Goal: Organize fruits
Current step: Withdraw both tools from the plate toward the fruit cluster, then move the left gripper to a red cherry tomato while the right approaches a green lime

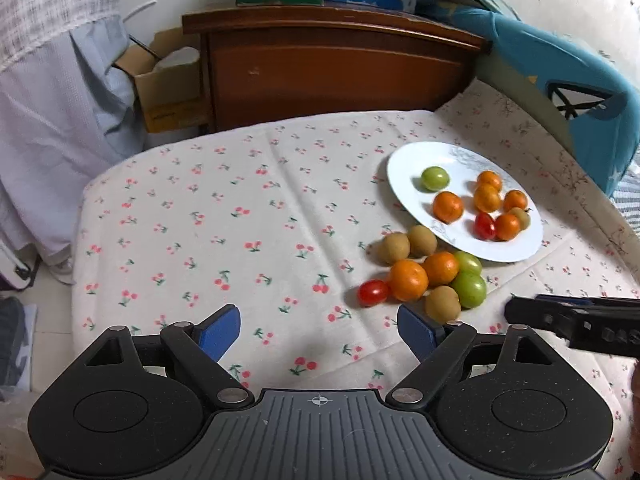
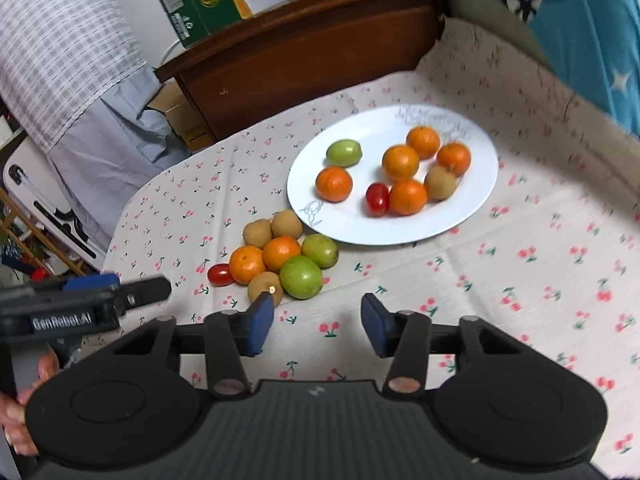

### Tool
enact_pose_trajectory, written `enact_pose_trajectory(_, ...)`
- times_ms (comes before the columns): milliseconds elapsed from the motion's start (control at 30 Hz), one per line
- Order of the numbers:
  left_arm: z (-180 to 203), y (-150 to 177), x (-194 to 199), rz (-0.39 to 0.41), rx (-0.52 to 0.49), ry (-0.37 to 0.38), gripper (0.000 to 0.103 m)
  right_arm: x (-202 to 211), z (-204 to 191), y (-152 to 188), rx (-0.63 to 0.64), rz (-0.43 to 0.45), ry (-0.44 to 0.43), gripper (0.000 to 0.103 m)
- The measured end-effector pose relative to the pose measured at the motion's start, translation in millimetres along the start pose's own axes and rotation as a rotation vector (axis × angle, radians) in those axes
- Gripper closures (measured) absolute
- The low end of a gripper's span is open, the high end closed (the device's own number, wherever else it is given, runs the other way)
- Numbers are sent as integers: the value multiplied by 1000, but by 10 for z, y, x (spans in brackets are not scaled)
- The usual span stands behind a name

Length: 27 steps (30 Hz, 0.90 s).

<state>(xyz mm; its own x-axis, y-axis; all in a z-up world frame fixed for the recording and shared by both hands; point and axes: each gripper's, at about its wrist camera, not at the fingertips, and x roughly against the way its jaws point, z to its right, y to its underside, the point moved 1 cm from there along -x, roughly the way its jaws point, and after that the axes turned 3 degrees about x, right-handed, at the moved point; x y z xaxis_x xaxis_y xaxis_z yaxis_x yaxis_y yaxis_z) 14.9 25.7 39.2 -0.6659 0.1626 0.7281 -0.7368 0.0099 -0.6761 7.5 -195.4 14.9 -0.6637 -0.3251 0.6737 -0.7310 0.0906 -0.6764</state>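
Observation:
A white plate (image 1: 408,160) (image 2: 480,200) holds several fruits: oranges, a green fruit (image 1: 434,178) (image 2: 344,152), a red tomato (image 1: 484,225) (image 2: 377,199) and a brown fruit. A pile of loose fruit lies on the cloth in front of the plate: oranges (image 1: 408,280) (image 2: 247,265), green fruits (image 1: 469,289) (image 2: 301,277), brown fruits (image 1: 442,305) (image 2: 265,288) and a red tomato (image 1: 373,292) (image 2: 220,274). My left gripper (image 1: 320,330) is open and empty, near the pile. My right gripper (image 2: 318,322) is open and empty, just short of the pile.
The cherry-print cloth (image 1: 240,220) (image 2: 520,280) covers the table. A wooden headboard (image 1: 332,68) stands behind it. A cardboard box (image 1: 168,80) sits at the back left. A blue chair (image 1: 560,92) stands at the right.

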Motion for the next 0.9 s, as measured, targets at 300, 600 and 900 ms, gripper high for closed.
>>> enact_pose_trajectory(300, 4, 38, -165, 24, -39, 8, 22, -284, 0, -21, -33, -7, -23, 61)
enact_pose_trajectory(600, 57, 9, -353, 37, -88, 59, 36, -373, 27, -42, -60, 11, -45, 72)
enact_pose_trajectory(900, 172, 22, -468, 39, -167, 94, 56, -335, 27, -53, -79, -1, -40, 74)
